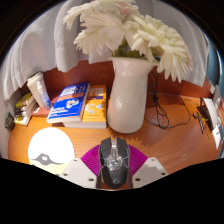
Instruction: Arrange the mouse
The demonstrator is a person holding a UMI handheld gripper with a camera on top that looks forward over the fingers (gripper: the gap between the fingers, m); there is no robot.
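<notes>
A dark grey computer mouse [113,160] with a glossy middle strip sits lengthwise between my fingers, its nose pointing ahead toward the vase. My gripper [113,166] is shut on the mouse, with the magenta pads [92,158] pressing against both of its sides. The mouse's rear end is hidden low down between the fingers. It seems to hang just above the wooden desk [170,140], though I cannot see its underside.
A white vase [128,95] of white flowers [125,30] stands close ahead of the fingers. A blue book [68,103] and a yellow one [95,105] lie to its left. A white round object [50,152] sits at the near left. Cables [165,115] trail at the right.
</notes>
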